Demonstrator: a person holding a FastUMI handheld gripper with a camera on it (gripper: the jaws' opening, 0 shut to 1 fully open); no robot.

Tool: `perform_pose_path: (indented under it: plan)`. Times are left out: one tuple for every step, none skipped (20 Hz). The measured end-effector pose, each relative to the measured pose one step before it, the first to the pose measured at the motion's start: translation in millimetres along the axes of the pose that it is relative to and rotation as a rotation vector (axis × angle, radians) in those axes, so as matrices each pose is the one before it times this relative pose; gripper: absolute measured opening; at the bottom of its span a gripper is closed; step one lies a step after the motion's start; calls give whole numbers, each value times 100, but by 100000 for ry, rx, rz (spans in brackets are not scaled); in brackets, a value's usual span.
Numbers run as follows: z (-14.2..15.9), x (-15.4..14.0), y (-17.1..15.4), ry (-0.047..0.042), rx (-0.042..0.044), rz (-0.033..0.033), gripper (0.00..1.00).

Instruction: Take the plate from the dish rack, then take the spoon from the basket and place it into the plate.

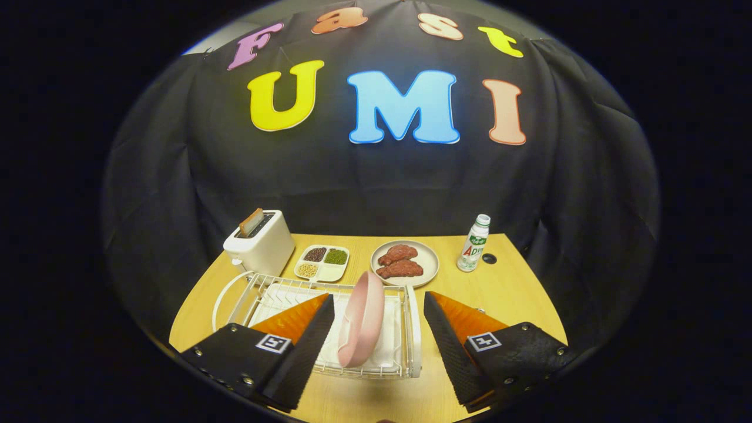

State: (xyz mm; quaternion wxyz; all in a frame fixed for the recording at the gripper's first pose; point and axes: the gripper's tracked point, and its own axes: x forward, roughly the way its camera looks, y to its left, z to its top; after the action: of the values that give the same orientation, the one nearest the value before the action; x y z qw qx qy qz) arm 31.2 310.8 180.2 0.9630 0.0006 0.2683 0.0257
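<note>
The jaws [379,329] stand spread wide and released, one finger on each side of the pink plate [361,320], neither touching it. The plate stands on edge, slightly tilted, in the white wire dish rack [405,346], between the two fingers. The left finger covers the rack's near left part, so what lies in that corner cannot be made out; the plate itself hides part of the white tray under the wires. No spoon or basket can be picked out here.

The rack sits on a pale wooden tabletop [505,294] with a curved near edge. Beyond the rack, from left to right, stand a white toaster [259,245] with a slice of toast [251,222] sticking up from its slot, a divided dish [322,262] holding dark, green and pale grains, a round beige plate [405,262] bearing two reddish-brown pieces of food, and a small bottle [473,244] with a white cap. A small dark round spot [489,258] lies just beside the bottle; what it is cannot be told. Black cloth hangs behind the tabletop as the booth's wall.
</note>
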Motion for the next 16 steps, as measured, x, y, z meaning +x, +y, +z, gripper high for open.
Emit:
perform_pose_path:
  plan:
    - [-48, 597, 172, 3898, 130, 406, 85]
    - [-146, 768, -53, 3982, -89, -767, 84]
    - [-120, 637, 146, 3909, 317, 84, 84]
    - [-295, 775, 98, 4304, 554, -532, 84]
    - [-124, 739, -150, 4754, -408, -1383, 79]
    - [-90, 1001, -347, 4787, -1273, -2539, 78]
    - [36, 433, 201, 2956, -194, 213, 76]
    - [199, 635, 350, 2576, -741, -676, 72]
    - [269, 490, -134, 2248, -1983, -2504, 72]
    - [-20, 329, -57, 1546, -1554, -1730, 72]
    - [29, 439, -10, 2624, -706, -2225, 72]
    - [-22, 565, 128, 2195, -153, -1148, 72]
    - [33, 477, 40, 2162, 5, -843, 72]
    - [-80, 491, -69, 2555, -279, -1655, 72]
    - [-200, 864, -10, 1801, 47, -1499, 72]
    - [480, 56, -713, 1835, 832, -3772, 72]
